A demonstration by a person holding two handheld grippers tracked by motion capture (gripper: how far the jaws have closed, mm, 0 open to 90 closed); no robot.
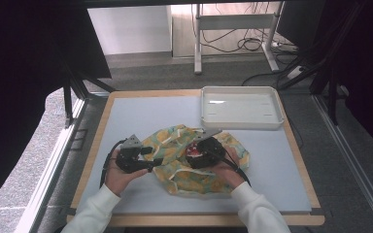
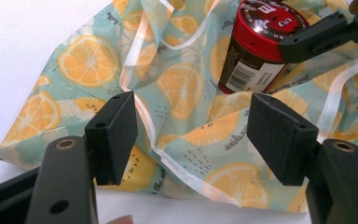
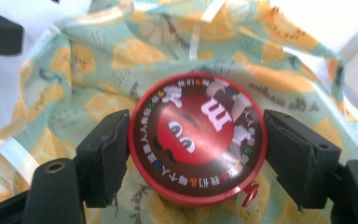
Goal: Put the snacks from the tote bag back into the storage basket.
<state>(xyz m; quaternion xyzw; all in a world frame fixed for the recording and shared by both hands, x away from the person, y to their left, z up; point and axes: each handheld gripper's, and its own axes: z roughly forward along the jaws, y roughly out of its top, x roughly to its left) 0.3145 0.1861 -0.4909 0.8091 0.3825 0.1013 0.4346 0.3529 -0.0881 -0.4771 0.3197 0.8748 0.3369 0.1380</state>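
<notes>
Gripping the red-lidded candy jar [image 3: 196,137] by its lid, the right gripper [image 3: 196,140] should keep both pads square while standing it on the lemon-print cloth [image 2: 177,93], mid-desk toward the near edge. The left gripper [image 2: 191,133] gapes over a ribboned hem. A white tray [image 1: 240,121] fills the desk's [image 1: 141,109] far right corner; cables litter the floor [image 1: 141,70] beyond.

Glossy red plastic tub lid [image 3: 196,140], soft printed cloth [image 2: 177,93], matt table [image 1: 272,170]
</notes>
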